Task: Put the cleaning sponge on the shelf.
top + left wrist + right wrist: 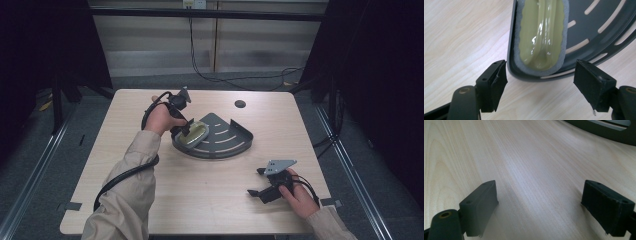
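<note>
- A green sponge (541, 35) is being carried in the left end of a dark slotted rack (235, 137), against its rim, near the middle of the table (200, 195).
- The left gripper (540, 80) is being held just above the sponge's near end, jaws spread wide, nothing being pressed between them.
- The right gripper (539, 205) is being kept low over bare table, well apart from the rack, jaws open and empty.

Olive-green sponge (541, 35) lies flat in the grey slotted tray (599, 22).
</note>
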